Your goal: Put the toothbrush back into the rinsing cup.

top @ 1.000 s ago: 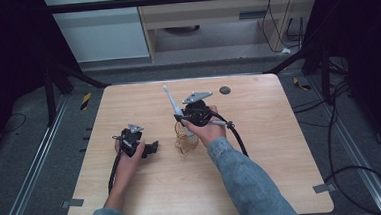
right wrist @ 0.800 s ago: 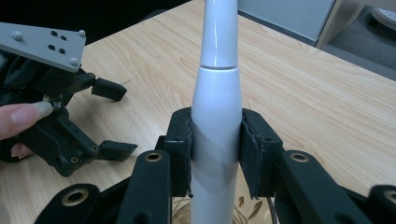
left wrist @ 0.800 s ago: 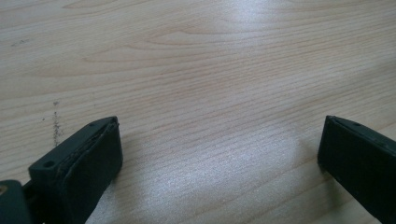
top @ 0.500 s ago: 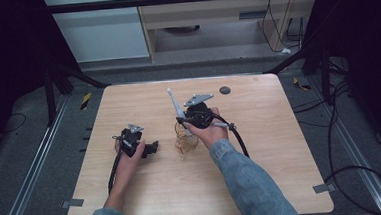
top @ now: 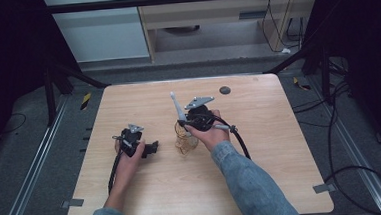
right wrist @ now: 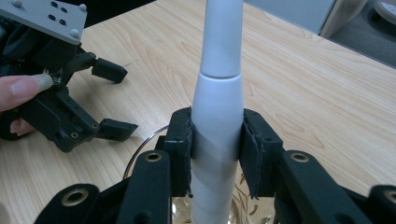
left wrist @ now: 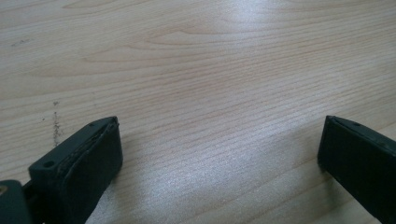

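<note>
Right gripper [right wrist: 217, 144] clamps the smooth white plastic handle [right wrist: 218, 116] upright over the clear glass cup [top: 185, 142]; left gripper [left wrist: 219, 149] rests agape on the grainy wooden table [left wrist: 210, 70].

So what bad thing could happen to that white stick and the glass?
1. The right hand-held gripper clamps the white stick over a clear glass that nothing steadies; a sideways push might tip it.
2. The left hand-held gripper rests open on the table, apart from the glass, so it probably couldn't catch it.
</note>
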Tool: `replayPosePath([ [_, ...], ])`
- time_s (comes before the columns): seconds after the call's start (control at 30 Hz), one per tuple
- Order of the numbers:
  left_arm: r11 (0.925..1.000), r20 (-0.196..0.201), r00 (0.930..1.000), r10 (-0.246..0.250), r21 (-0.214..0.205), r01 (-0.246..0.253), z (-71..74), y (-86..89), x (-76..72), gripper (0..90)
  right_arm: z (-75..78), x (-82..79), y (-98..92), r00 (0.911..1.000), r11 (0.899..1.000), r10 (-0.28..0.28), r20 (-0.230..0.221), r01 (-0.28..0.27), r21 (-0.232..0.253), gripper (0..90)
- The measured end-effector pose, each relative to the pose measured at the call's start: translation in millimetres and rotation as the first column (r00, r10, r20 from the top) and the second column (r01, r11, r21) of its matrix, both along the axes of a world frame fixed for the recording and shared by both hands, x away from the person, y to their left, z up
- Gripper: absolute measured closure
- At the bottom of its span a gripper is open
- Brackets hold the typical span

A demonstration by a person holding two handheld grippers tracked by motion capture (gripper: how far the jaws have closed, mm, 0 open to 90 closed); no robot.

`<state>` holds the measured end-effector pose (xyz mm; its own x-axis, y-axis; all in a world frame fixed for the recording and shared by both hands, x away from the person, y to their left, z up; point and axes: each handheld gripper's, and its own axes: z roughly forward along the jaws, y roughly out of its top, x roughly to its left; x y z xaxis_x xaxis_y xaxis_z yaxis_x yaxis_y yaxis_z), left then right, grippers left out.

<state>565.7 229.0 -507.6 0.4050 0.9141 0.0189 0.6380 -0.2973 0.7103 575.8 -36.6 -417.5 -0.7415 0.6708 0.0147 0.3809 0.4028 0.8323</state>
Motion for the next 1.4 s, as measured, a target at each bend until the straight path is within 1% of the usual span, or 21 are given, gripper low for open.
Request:
replayPosePath([
  [0.23,1.0,0.0,1.0,0.0,0.0,0.0,0.0,0.0,0.0,0.0,-0.4,-0.1,3.9,1.0,1.0,0.006,0.001,-0.006,-0.004,66.1],
  [0.47,1.0,0.0,1.0,0.0,0.0,0.0,0.0,0.0,0.0,0.0,-0.7,1.7,9.7,0.9999,1.0,0.015,0.007,-0.015,-0.021,66.1],
  [1.17,1.0,0.0,1.0,0.0,0.0,0.0,0.0,0.0,0.0,0.0,-1.4,3.2,11.8,0.9998,1.0,0.019,0.002,-0.019,-0.018,65.5],
  [1.4,1.0,0.0,1.0,0.0,0.0,0.0,0.0,0.0,0.0,0.0,-0.5,2.6,10.6,0.9999,1.0,0.012,0.004,-0.012,-0.014,64.2],
])
